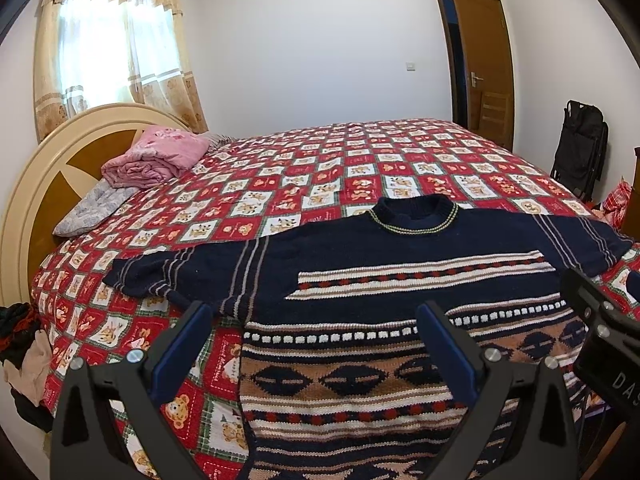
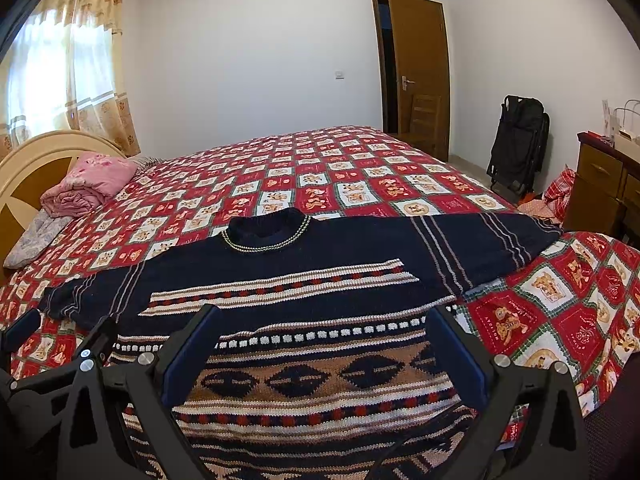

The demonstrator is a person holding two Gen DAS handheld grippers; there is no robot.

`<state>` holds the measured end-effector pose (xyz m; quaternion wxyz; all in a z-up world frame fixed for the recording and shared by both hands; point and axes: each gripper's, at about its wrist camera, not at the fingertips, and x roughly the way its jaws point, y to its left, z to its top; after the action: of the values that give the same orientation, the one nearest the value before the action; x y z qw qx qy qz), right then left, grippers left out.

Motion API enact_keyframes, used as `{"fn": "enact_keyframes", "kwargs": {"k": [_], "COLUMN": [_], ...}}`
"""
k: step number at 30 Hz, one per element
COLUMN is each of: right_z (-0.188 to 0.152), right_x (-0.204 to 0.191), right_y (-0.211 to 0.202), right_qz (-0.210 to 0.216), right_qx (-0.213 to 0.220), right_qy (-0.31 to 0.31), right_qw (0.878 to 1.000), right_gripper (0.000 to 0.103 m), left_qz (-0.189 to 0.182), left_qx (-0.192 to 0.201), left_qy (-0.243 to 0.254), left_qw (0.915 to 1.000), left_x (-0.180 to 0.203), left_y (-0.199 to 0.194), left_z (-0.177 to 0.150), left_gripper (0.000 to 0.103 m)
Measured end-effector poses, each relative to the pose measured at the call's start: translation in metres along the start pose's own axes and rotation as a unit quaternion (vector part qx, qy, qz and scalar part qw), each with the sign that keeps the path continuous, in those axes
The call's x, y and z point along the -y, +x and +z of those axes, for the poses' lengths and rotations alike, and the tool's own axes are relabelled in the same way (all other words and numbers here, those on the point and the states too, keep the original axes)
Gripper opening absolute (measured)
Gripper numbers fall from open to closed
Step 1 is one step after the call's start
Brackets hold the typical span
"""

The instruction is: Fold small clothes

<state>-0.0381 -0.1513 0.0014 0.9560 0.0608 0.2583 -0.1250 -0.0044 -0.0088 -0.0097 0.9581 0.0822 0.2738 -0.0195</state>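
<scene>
A navy knitted sweater with tan, white and red pattern bands lies flat and face up on the bed, collar away from me, both sleeves spread out sideways. It also shows in the right wrist view. My left gripper is open and empty, hovering above the sweater's lower left side. My right gripper is open and empty above the sweater's lower middle. The right gripper's body shows at the right edge of the left wrist view; the left gripper's body shows at the left edge of the right wrist view.
The bed has a red and white teddy-bear quilt. A folded pink blanket and a grey pillow lie by the headboard. A clothes pile is at the left; a black folded stroller and a wooden dresser stand at the right.
</scene>
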Motion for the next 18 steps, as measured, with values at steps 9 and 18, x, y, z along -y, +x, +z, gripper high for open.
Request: {"fn": "enact_keyframes", "kwargs": {"k": [9, 18], "right_z": [0.0001, -0.0083], "right_x": [0.0003, 0.0001], "right_y": [0.0002, 0.0040], "right_qz": [0.001, 0.001], "right_qx": [-0.001, -0.008], "right_qy": [0.000, 0.007], "right_qw": [1.000, 1.000], "right_gripper": [0.102, 0.102], "left_qz": [-0.005, -0.009], "left_qx": [-0.005, -0.014], "left_qy": [-0.004, -0.007], "left_qw": [1.0000, 0.9998], "left_x": [0.0053, 0.0044], "left_y": [-0.0006, 0.0025], "left_z": [-0.0030, -0.0016], "left_gripper": [0.103, 0.103]}}
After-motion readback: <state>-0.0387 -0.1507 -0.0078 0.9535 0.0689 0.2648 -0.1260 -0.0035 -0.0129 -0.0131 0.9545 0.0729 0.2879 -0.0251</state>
